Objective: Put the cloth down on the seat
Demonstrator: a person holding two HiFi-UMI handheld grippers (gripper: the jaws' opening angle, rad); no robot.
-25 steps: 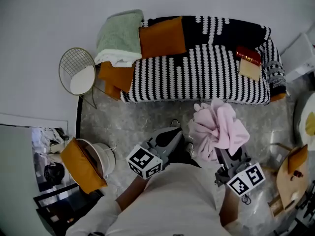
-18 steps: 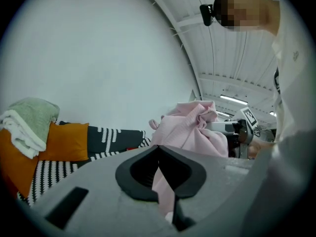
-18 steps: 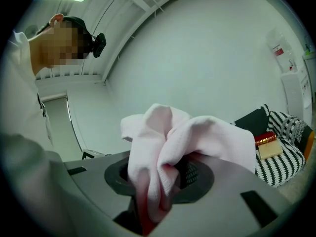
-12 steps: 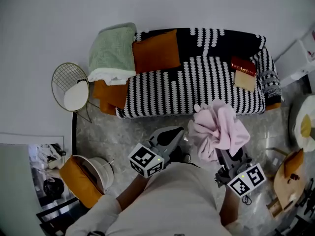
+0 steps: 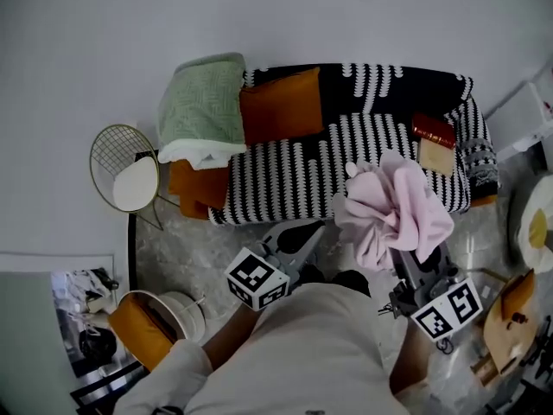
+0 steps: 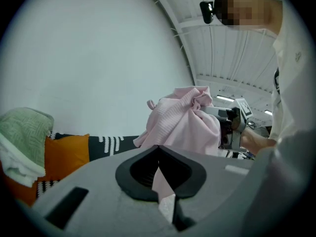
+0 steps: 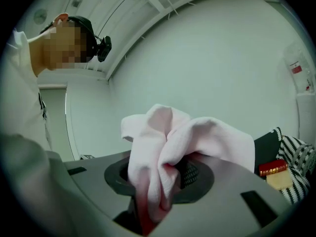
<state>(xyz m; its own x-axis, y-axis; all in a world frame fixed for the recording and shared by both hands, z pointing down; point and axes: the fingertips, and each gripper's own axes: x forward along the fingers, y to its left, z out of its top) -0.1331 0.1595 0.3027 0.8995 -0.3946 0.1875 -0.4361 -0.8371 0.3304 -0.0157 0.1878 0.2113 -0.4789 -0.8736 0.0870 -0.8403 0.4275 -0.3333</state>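
Observation:
A crumpled pink cloth point(image 5: 393, 210) hangs bunched up in the air, in front of the sofa's black-and-white striped seat point(image 5: 341, 158), and overlaps its front edge in the head view. My right gripper point(image 5: 408, 264) is shut on the cloth's lower part. In the right gripper view the cloth point(image 7: 168, 142) fills the jaws and hides the pads. My left gripper point(image 5: 316, 231) sits to the left of the cloth and points at the sofa, its jaws shut on nothing. In the left gripper view the cloth point(image 6: 182, 122) hangs just beyond the tips.
An orange cushion point(image 5: 281, 102) and a folded green blanket point(image 5: 203, 102) lie at the sofa's left end. A red book point(image 5: 434, 130) on a tan one lies at its right end. A wire side table point(image 5: 125, 167) and a white bucket point(image 5: 177, 309) stand to the left.
Both grippers have moved toward the sofa. The pink cloth has gone up with the right gripper and now overlaps the seat's front edge. The grip on it is unchanged.

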